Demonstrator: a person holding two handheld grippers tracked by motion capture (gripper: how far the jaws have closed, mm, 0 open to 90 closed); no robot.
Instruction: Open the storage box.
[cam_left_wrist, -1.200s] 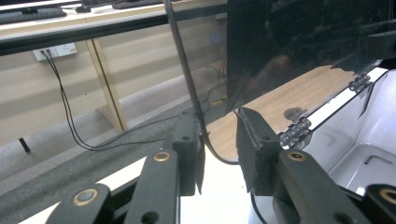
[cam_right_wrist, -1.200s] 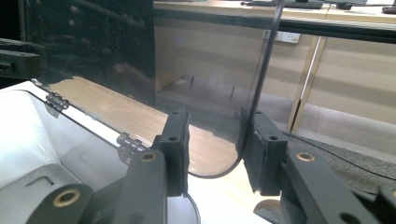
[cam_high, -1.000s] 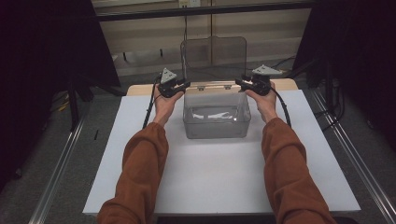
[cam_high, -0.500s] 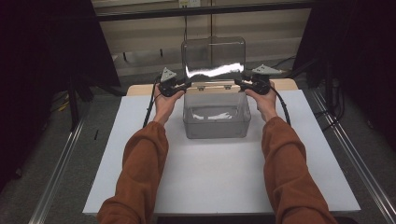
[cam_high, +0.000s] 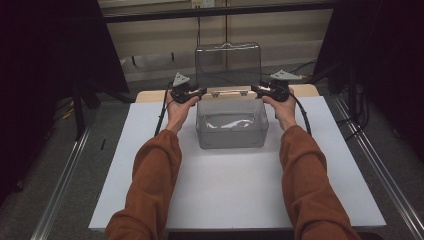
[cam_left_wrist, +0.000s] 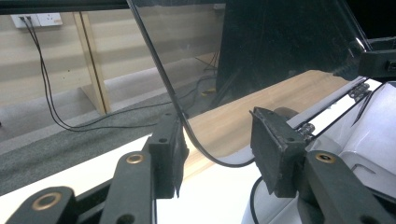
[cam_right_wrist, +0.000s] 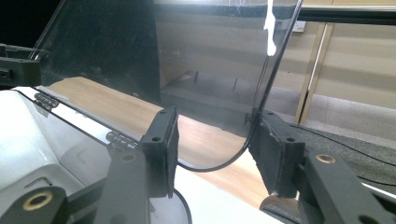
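Letting go: both claws flank a clear plastic box (cam_high: 231, 127) whose hinged lid (cam_high: 228, 65) stands upright at the box's far edge, centre of the high view.
Box: sits on the white bench (cam_high: 150, 200), just above the middle of the frame, open at the top, with something pale inside that I cannot make out.
Lid: raised to about vertical on two small hinges (cam_high: 230, 93), leaning slightly away from the person. Judged, it stands there so the box stays open with no claw needed.
Left claw (cam_high: 199, 91): at the lid's lower left corner. In the left gripper view the lid's rounded corner edge (cam_left_wrist: 187, 126) runs down between the jaws, against or very near the left pad (cam_left_wrist: 173, 151), while the right pad (cam_left_wrist: 271, 149) stands clear of it. The jaws have just been opening, so this is a partly open claw with the lid between, not a clamp.
Right claw (cam_high: 256, 88): at the lid's lower right corner. In the right gripper view the lid edge (cam_right_wrist: 261, 107) passes close to the right pad (cam_right_wrist: 278, 149), touching or not I cannot tell; the left pad (cam_right_wrist: 163, 144) is well off it. These jaws too have just been opening.
Why held so: one claw per corner keeps the wide lid from twisting while it is swung up.
Hands: both sleeves reach in from the bottom of the frame.
Step in hand, judged: releasing the opened lid.
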